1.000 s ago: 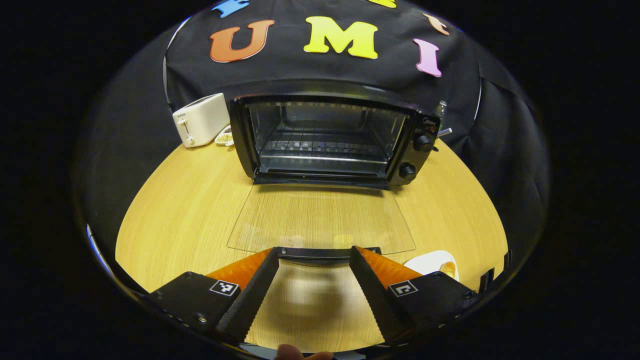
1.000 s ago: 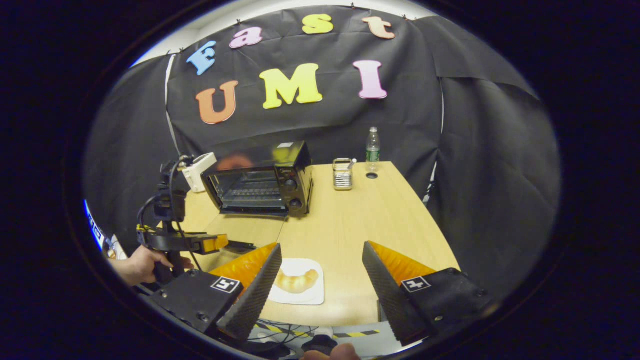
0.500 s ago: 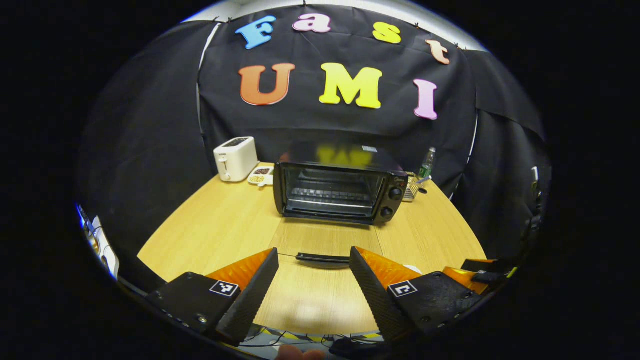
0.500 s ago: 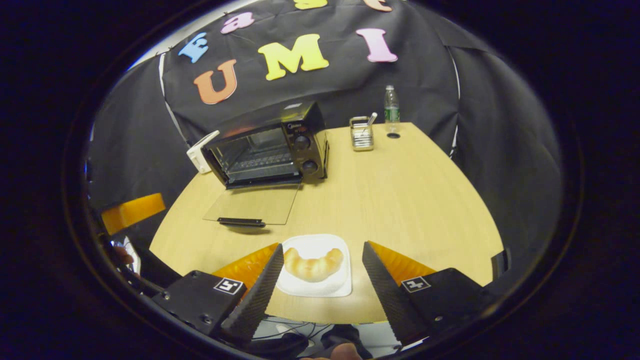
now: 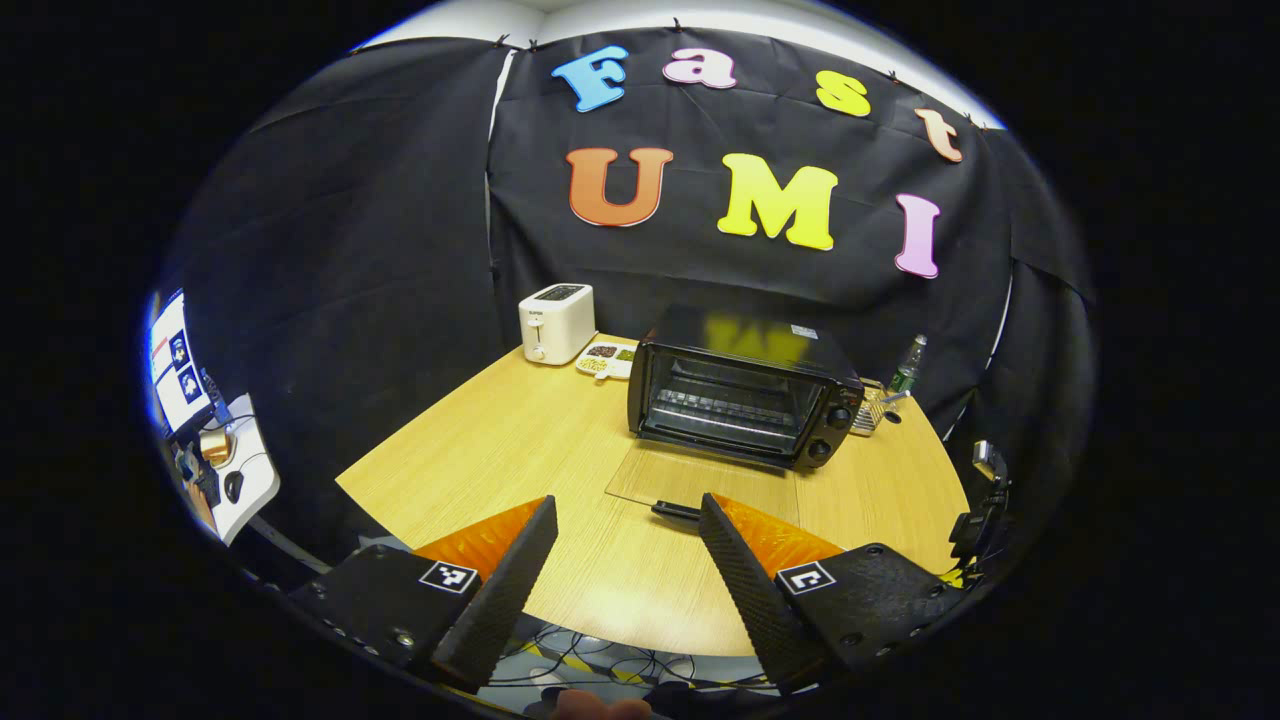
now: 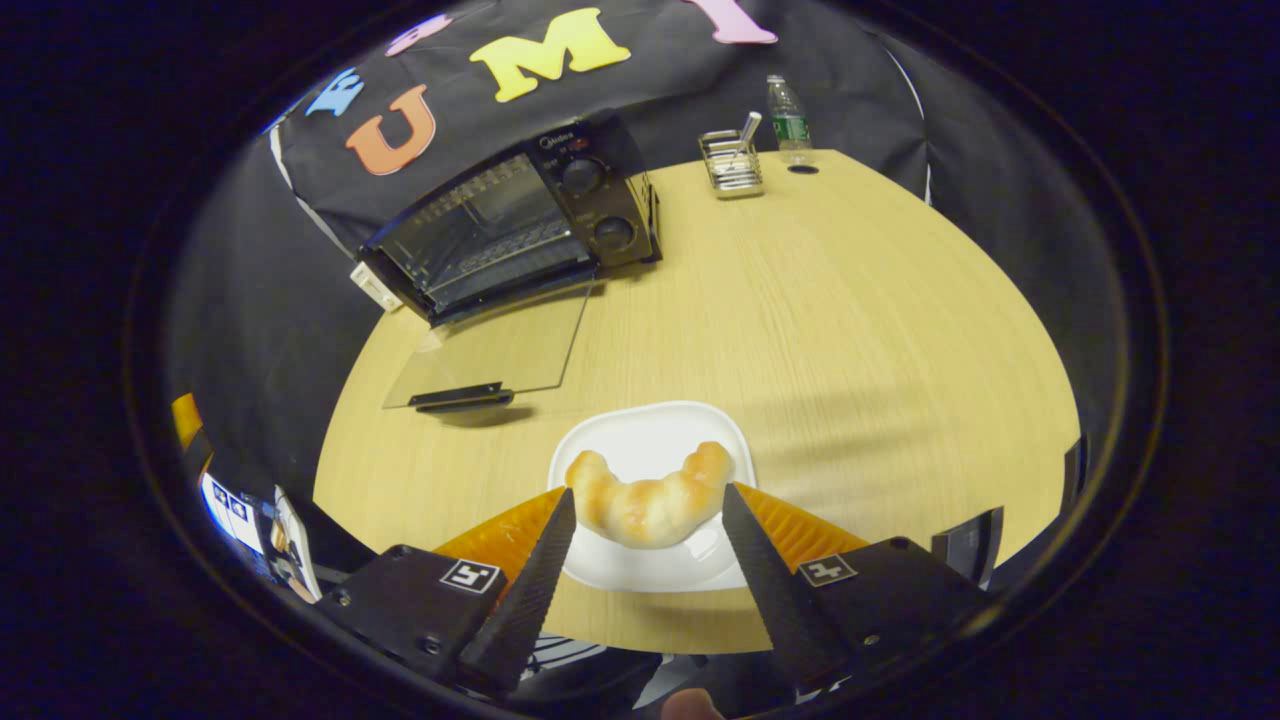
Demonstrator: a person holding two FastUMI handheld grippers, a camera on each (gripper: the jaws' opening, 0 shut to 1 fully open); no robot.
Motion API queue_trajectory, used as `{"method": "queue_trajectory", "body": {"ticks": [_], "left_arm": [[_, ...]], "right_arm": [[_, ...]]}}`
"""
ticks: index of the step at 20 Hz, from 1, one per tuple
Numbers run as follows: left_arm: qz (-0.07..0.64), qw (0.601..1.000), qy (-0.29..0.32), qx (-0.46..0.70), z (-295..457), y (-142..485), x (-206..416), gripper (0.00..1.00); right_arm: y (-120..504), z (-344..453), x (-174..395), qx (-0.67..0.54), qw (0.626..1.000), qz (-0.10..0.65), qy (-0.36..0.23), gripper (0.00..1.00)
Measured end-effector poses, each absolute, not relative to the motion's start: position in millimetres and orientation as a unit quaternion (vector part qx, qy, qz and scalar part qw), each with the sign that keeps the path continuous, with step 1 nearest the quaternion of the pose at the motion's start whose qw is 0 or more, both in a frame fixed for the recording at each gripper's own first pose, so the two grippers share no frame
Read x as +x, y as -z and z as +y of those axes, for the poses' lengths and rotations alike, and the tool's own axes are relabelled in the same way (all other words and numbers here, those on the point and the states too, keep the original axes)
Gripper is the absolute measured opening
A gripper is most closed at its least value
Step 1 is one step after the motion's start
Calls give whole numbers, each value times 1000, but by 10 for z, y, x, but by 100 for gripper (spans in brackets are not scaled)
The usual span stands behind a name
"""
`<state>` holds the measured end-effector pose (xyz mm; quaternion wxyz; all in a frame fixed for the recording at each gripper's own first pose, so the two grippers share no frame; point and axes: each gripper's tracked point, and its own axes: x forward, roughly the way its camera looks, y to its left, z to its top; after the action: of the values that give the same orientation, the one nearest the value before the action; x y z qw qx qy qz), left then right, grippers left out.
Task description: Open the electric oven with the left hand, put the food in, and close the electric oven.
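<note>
croissant [image 6: 648,505] on plate [image 6: 650,570], table's near edge | soft, light, flaky: pinch mid-body gently | right gripper [image 6: 645,520] apart, straddling it | left gripper [image 5: 625,530] apart, empty

A white toaster [image 5: 556,321], snack tray [image 5: 606,360], bottle [image 6: 789,112] and wire rack [image 6: 731,163] stand on the wooden table [image 6: 850,300].

L gripper [image 5: 625,515] backed off oven [image 5: 745,400]; R gripper [image 6: 645,505] neared croissant [image 6: 648,497].

The left gripper view is looking from beyond the tabletop [image 5: 480,450] edge toward the oven [image 5: 745,400]; the right gripper view is tilting down close over the plate [image 6: 650,450], sharing the oven [image 6: 510,225].
</note>
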<state>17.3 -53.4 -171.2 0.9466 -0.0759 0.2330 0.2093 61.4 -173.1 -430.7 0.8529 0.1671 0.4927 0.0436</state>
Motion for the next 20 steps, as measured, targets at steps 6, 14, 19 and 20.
{"method": "queue_trajectory", "body": {"ticks": [6, 14, 19, 20], "left_arm": [[243, 948, -192, -78, -443, 1775, 241, 93], [223, 963, -131, -82, -36, 1675, 508, 93], [220, 966, -103, -84, 268, 1707, 638, 93], [219, 968, -94, -85, 304, 1700, 661, 93]], "right_arm": [[4483, -1725, 676, 219, 831, 511, 0, 80], [4446, -1674, 651, 311, 791, 524, 60, 38], [4126, -1607, 540, 356, 790, 491, 92, 14], [4029, -1568, 521, 369, 789, 481, 97, 15]]}}
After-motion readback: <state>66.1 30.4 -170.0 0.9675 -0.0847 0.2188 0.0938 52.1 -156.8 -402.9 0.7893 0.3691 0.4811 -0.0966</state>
